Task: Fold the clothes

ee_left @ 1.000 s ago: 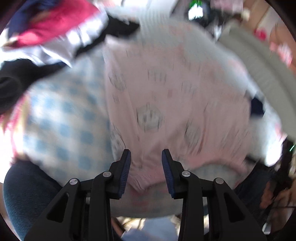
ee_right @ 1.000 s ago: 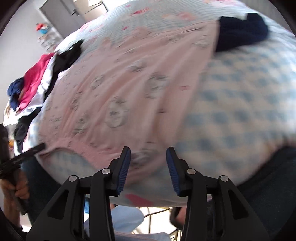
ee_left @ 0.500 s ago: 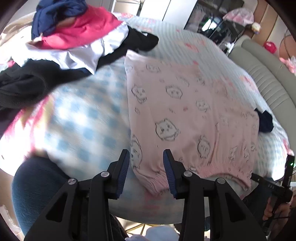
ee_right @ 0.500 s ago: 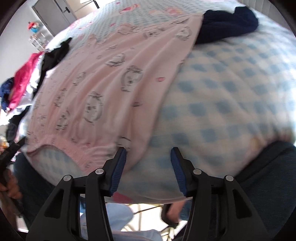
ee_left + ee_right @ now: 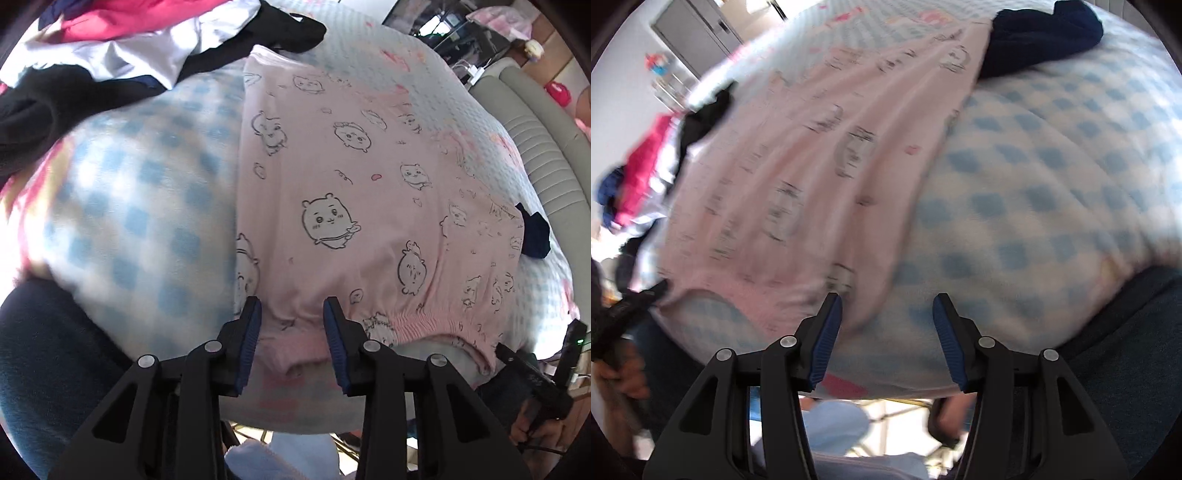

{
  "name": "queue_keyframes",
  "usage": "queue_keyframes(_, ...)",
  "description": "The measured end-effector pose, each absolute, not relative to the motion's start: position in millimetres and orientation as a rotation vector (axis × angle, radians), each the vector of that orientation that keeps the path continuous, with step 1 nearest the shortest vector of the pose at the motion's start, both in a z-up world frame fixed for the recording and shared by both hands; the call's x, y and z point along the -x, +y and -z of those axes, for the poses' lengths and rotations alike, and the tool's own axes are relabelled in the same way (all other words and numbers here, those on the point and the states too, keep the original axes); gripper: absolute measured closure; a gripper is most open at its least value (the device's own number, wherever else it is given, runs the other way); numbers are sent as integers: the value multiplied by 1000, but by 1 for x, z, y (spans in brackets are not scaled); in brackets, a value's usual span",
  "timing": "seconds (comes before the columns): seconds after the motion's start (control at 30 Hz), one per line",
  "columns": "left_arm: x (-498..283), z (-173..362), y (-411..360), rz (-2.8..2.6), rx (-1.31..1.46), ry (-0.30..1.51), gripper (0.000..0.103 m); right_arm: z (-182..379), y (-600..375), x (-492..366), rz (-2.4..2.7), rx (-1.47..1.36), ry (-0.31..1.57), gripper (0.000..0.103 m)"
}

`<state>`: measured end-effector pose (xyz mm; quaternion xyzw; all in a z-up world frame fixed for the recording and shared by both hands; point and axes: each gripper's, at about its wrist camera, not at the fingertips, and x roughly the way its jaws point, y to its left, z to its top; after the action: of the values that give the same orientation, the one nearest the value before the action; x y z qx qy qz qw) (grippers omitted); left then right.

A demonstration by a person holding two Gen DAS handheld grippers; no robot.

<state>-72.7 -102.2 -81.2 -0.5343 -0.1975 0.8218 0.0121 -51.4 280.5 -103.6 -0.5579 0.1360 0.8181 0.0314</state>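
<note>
Lying flat on the blue-checked blanket (image 5: 140, 206), the pink printed garment (image 5: 354, 192) has its elastic hem at the near edge of the bed, a heap of red, white and black clothes (image 5: 122, 48) well off at the far left corner and a dark navy item (image 5: 1038, 40) touching its far right corner. Over the hem's left end, the left gripper (image 5: 291, 314) has just been narrowing, jaws partly apart, fabric showing between the blue pads, no squeeze visible. At the right edge of the garment, the right gripper (image 5: 886, 314) has just been widening, jaws well apart, nothing pinched.
</note>
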Motion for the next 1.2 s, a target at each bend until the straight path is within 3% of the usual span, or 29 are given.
queue_keyframes(0.07,71,67,-102,-2564,1600,-610,65,102,278,49,-2476,1685,269,50)
queue_keyframes(0.17,75,55,-102,-2594,1508,-600,57,95,283,46,-2478,1640,340,50)
queue_keyframes(0.3,90,80,-101,-2498,1598,-620,57,91,277,49,-2590,1653,519,46)
queue_keyframes(0.4,89,94,-98,-2500,1683,-565,59,93,251,51,-2619,1700,310,46)
queue_keyframes(0.47,86,92,-107,-2509,1677,-632,61,98,241,56,-2594,1720,209,46)
queue_keyframes(0.7,67,72,-157,-2626,1606,-899,60,88,265,43,-2546,1631,270,45)
queue_keyframes(0.77,66,78,-156,-2594,1636,-920,60,83,280,38,-2583,1635,405,44)
queue_keyframes(0.87,68,90,-139,-2494,1657,-905,60,91,283,43,-2578,1675,612,44)
queue_keyframes(1.0,71,97,-120,-2503,1700,-768,61,96,265,40,-2600,1723,551,44)
queue_keyframes(1.1,72,95,-114,-2556,1771,-632,68,97,256,48,-2634,1740,595,44)
queue_keyframes(1.2,68,88,-113,-2586,1797,-529,68,104,238,51,-2580,1773,341,48)
